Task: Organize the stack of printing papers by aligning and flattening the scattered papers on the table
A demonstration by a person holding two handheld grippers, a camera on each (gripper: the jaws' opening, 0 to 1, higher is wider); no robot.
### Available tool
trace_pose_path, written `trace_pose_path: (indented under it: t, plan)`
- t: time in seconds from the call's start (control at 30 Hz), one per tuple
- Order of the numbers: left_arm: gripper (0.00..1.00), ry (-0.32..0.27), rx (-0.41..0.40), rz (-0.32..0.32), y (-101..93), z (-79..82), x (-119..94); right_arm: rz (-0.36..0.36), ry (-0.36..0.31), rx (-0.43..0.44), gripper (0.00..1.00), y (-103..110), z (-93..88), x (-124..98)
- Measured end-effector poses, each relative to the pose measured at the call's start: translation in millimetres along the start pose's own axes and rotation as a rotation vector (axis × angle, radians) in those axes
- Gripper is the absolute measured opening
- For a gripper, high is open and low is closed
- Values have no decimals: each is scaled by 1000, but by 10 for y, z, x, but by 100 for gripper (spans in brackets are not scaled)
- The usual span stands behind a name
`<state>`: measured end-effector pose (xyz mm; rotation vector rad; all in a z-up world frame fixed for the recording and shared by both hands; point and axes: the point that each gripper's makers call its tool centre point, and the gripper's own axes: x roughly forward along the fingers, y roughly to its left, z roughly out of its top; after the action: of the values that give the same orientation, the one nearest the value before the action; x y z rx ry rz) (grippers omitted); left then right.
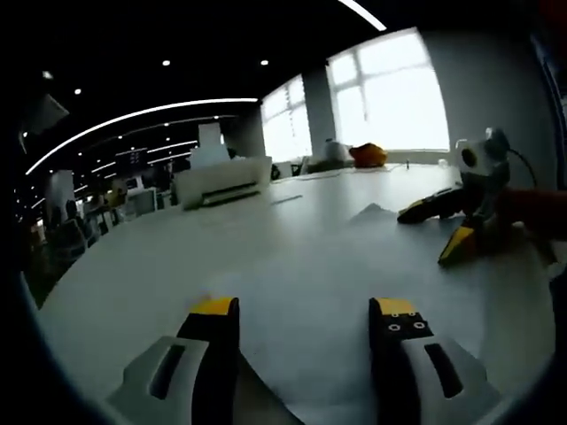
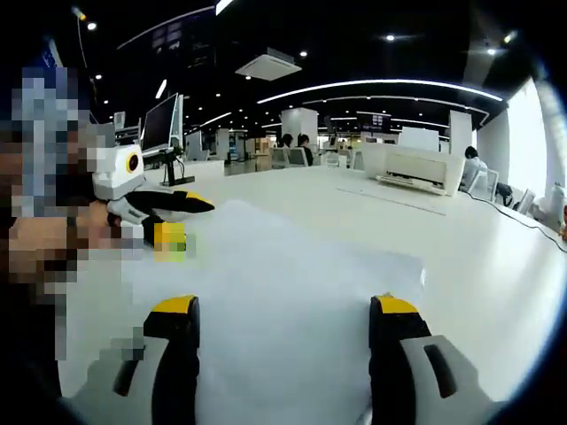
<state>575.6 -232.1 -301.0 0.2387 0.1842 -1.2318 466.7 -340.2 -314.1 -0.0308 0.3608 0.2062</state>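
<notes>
White printing papers [image 2: 283, 266] lie on the white table [image 2: 478, 257], spreading out ahead of my right gripper [image 2: 283, 305]. Its jaws stand wide apart above the sheets, and nothing is between them. At the sheets' left edge my left gripper [image 2: 171, 221] comes in, held by a hand, jaws apart. In the left gripper view my left gripper [image 1: 304, 308] is open low over the pale surface. A raised paper corner [image 1: 372, 211] shows ahead, and my right gripper [image 1: 443, 228] enters from the right, open.
A white printer [image 1: 221, 181] stands at the back of the table, seen also as the printer [image 2: 416, 168] in the right gripper view. A monitor [image 2: 164, 124] stands at the far left. An orange object [image 1: 368, 155] sits by the windows. People [image 2: 294, 146] sit far behind.
</notes>
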Motion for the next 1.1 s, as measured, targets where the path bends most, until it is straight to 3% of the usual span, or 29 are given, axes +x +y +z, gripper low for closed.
trace_pose_path:
  t: [0.73,1.1]
  plan:
    - [64,7,-89,-6,38,-36,36,-10,-4,5,74,-26,9,15]
    - [74,-14,-74,20,81,12,7,7,-10,13,79,0,23,19]
